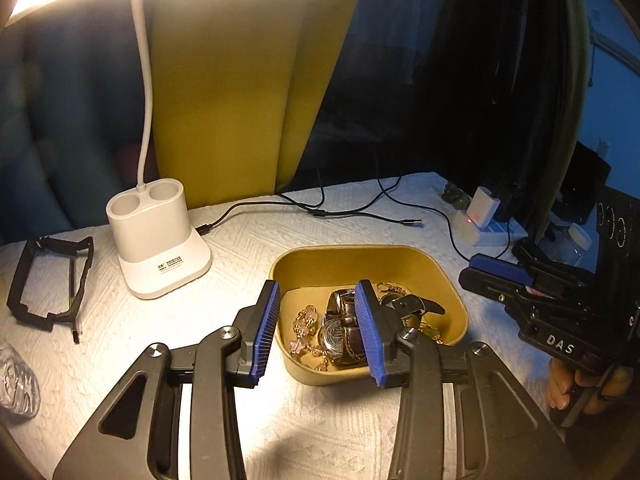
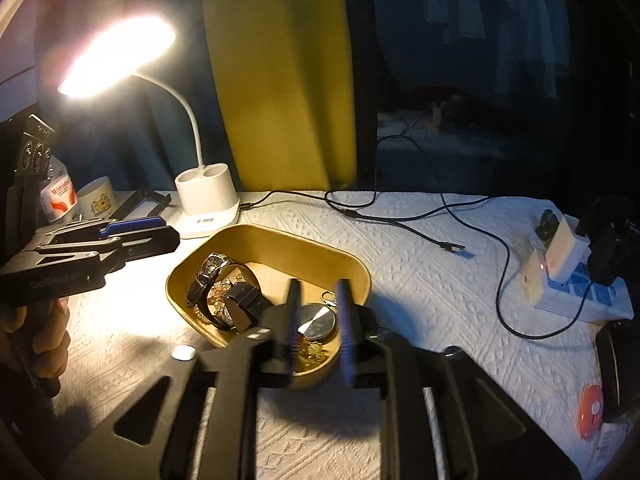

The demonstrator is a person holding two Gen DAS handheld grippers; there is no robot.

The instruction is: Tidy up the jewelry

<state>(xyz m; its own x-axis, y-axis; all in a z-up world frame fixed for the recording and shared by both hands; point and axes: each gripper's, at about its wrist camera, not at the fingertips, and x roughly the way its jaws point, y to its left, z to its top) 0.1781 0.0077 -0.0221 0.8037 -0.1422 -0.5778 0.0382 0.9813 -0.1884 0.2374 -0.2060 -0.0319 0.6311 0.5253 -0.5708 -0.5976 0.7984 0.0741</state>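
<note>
Right now my left hand-held gripper [image 1: 320, 332], half spread and empty, hangs directly over the brown-strapped wristwatch [image 1: 344, 320] in the mustard-yellow rounded tray [image 1: 360, 258], nearer it than my narrower, empty right hand-held gripper [image 2: 320, 320].

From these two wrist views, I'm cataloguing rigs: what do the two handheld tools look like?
Both are black plastic. The left tool has two ribbed blue pads on linkage arms with silver pivot bolts. The right tool is built alike; seen from the left wrist view, its body bears white "DAS" lettering.
</note>
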